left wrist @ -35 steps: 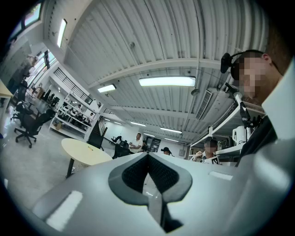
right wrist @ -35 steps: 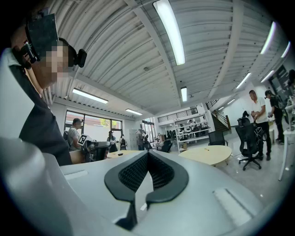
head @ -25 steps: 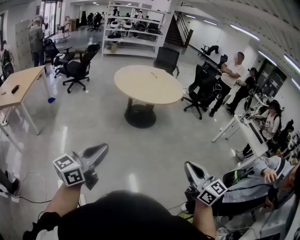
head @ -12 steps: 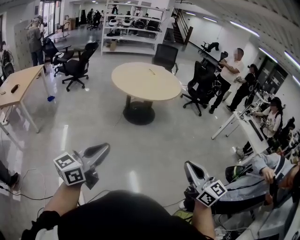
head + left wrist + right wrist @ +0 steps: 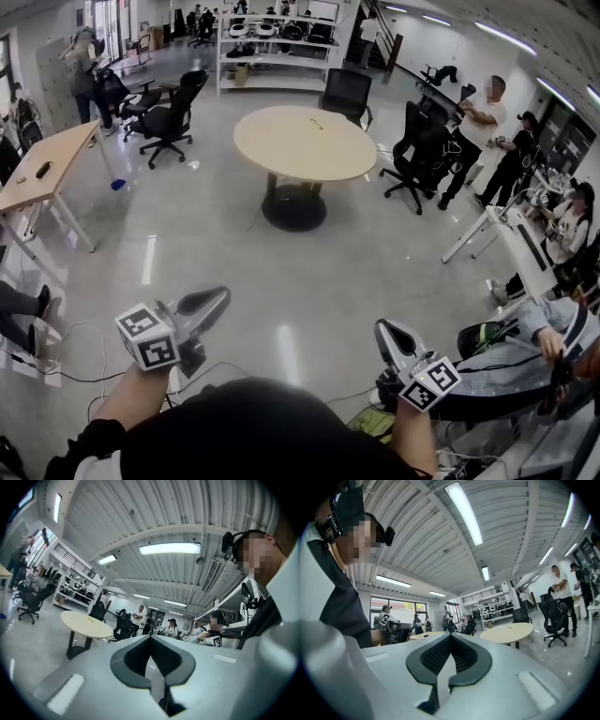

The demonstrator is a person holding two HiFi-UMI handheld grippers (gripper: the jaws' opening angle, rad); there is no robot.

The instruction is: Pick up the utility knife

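Utility knife: not identified with certainty. Probably the small slim object [image 5: 317,124] lying on the round beige desk [image 5: 281,155], well apart from both tools across the glossy grey floor [image 5: 309,272], but too small to confirm.

Grey plastic left tool [image 5: 216,299] with its marker cube: held level at the lower left of the head view. Jaws pressed together, nothing between them, as seen in the left gripper view [image 5: 151,638].

Grey plastic right tool [image 5: 385,330]: held level at the lower right. Jaws likewise closed on nothing in the right gripper view [image 5: 450,637].

Progress, by judgement: barely begun. No reach, grasp or lift yet. Remaining: crossing the floor to the desk, opening one tool, seating its jaws on the knife, lifting.

Against the frame a second back: round beige desk higher and slightly further right in the head view, black office chairs [image 5: 172,120] shifted with it. Both tools in much the same place, jaws unchanged.
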